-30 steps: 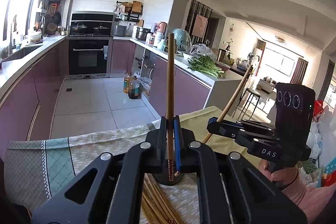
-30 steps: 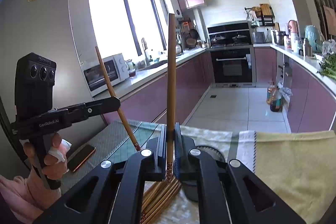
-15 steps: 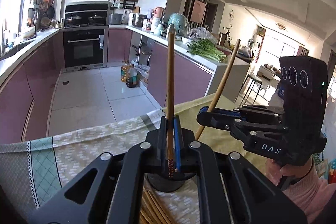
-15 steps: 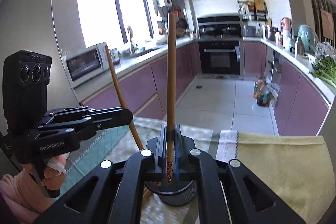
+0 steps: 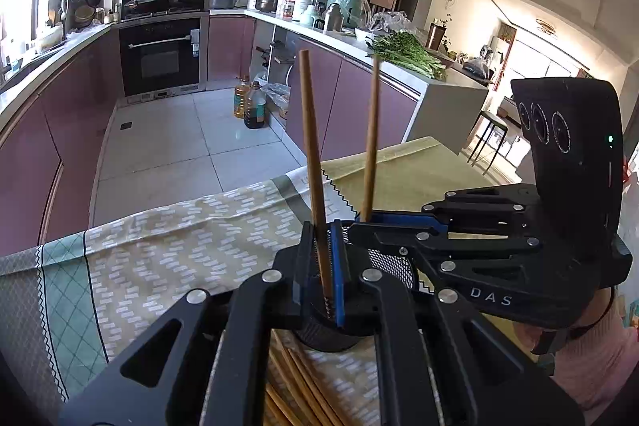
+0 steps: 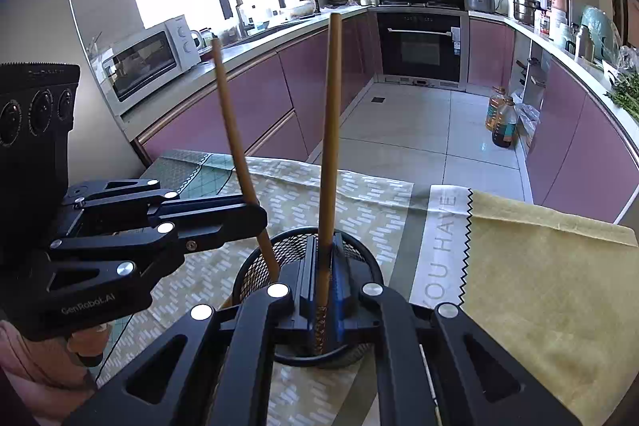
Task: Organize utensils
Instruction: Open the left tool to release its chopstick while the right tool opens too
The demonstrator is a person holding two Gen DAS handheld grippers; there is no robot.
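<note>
You are holding a chopstick (image 5: 313,162) upright in each tongs, left tongs (image 5: 327,282) and right tongs (image 6: 325,290) both clamped, tips dipping into the mesh holder (image 6: 255,266).

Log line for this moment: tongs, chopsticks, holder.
left tongs: shut on chopstick | right tongs: shut on chopstick | both tips over mesh holder | spare chopsticks on cloth

Left hand-held gripper (image 5: 329,266) jaws clamped, pitched downward. Right hand-held gripper (image 6: 324,286) likewise clamped, just beside the left, tips converging; hand (image 6: 86,340) grips each handle.
</note>
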